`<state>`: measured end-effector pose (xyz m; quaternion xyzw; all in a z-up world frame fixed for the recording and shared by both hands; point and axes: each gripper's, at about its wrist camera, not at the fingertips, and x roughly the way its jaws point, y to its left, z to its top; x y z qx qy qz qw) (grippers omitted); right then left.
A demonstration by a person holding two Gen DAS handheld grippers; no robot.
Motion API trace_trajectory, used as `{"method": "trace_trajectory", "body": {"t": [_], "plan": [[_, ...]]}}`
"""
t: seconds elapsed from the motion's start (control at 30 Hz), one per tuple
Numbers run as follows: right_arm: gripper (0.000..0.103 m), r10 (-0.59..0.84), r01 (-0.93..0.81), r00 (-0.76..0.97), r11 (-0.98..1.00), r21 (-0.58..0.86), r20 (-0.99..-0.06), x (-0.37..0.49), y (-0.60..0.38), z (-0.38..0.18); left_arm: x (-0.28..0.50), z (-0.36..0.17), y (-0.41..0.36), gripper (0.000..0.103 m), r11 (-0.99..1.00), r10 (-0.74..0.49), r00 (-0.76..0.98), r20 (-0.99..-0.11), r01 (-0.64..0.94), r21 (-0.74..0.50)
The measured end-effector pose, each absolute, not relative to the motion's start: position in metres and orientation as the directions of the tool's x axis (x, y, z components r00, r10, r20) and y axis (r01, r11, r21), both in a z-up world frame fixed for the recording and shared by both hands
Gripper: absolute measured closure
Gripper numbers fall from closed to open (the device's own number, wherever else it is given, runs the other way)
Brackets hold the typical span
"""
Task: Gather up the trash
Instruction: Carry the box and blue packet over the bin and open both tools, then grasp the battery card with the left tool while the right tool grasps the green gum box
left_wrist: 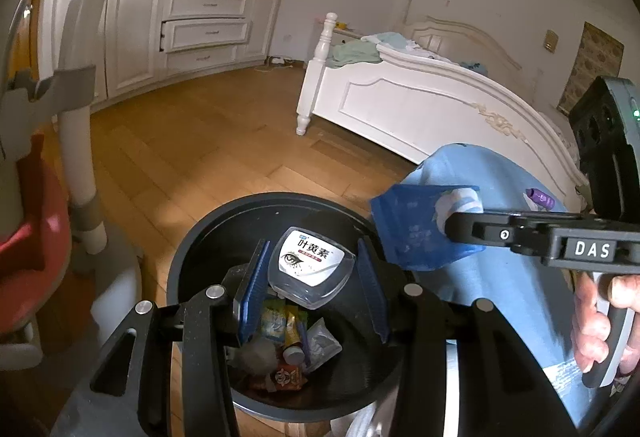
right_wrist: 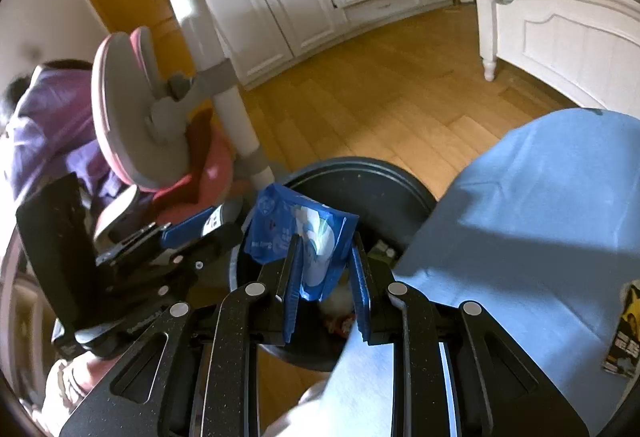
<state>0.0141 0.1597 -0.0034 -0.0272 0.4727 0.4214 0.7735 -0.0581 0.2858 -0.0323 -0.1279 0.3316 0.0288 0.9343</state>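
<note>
Currently both tongs hang over the round dark bin (left_wrist: 192,249) so released items fall inside. Left tongs (left_wrist: 310,277) clamp a clear rigid plastic case (left_wrist: 312,269) with a printed label. Right tongs (right_wrist: 326,277) pinch a thin, glossy blue wrapper (right_wrist: 296,225) by its lower edge. Crumpled packets and a small bottle already lie in the bin, beside the blue-covered counter (right_wrist: 540,197).

The bin (right_wrist: 360,181) is half hidden behind the blue packet (right_wrist: 304,233); a yellow-black wrapper (right_wrist: 626,337) is cut by the right edge.
</note>
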Motion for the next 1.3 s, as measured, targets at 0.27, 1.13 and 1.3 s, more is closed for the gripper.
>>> {"method": "trace_trajectory", "body": {"t": [0.27,1.13,1.3], "plan": [[0.079,0.606,-0.673,0.184,0.652,0.35,-0.774,0.017,0.176,-0.018,-0.054,-0.045,0.295,0.059,0.961,-0.041,0.763,-0.645,-0.147,-0.235],[0.035,0.661,-0.57,0.313,0.705,0.422,-0.682,0.025,0.057,0.008,-0.032,-0.021,0.233,0.043,0.977,-0.127,0.753,-0.646,-0.019,-0.214],[0.035,0.654,-0.513,0.375,0.737,0.44,-0.657,0.031,-0.001,0.017,-0.021,-0.002,0.176,0.024,0.979,-0.194,0.757,-0.624,0.104,-0.178]]}}
